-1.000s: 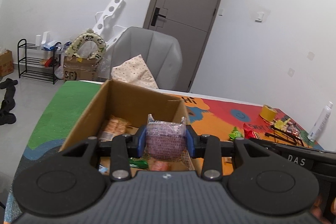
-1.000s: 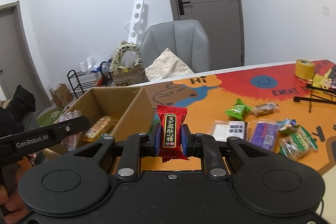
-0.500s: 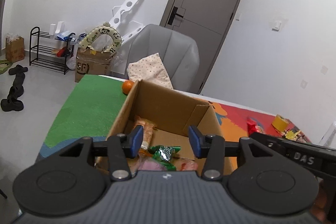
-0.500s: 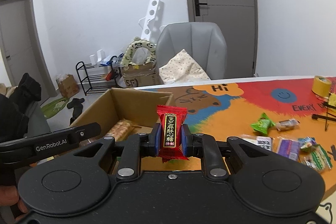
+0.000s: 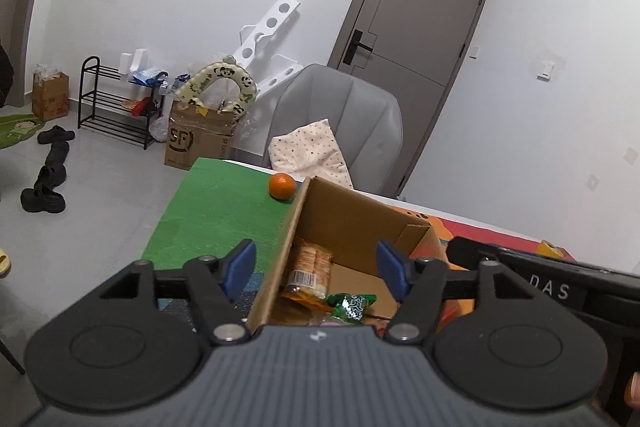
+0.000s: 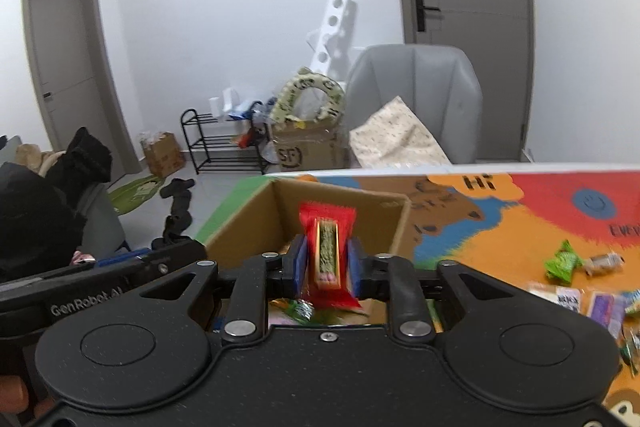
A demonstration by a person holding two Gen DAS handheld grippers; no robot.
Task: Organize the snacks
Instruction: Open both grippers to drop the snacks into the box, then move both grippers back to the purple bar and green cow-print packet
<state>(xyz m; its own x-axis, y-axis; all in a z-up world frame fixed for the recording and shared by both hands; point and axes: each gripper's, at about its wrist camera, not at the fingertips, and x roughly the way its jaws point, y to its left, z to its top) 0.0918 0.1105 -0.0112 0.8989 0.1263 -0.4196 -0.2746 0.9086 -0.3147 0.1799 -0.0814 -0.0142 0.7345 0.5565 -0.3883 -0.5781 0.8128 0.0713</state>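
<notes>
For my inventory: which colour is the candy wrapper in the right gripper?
Red, with a gold label down the middle of the candy wrapper; clearest in the right wrist view.

Left gripper (image 5: 316, 269): jaws spread wide, blue pads (image 5: 240, 264) well apart, nothing between them. Right gripper (image 6: 327, 264): jaws closed tight on a red wrapper, held upright between the pads (image 6: 299, 263). Both level, pointing forward, side by side.

Legible markings:
- "DAS": white letters on the black gripper body (image 5: 552, 291), at 3 o'clock in the left wrist view.
- "GenRobot.AI": black gripper body (image 6: 86, 303), at 9 o'clock in the right wrist view.
- "SF": floor carton (image 5: 196, 143).
- "Hi": table mat (image 6: 478, 182), at 2 o'clock.
</notes>
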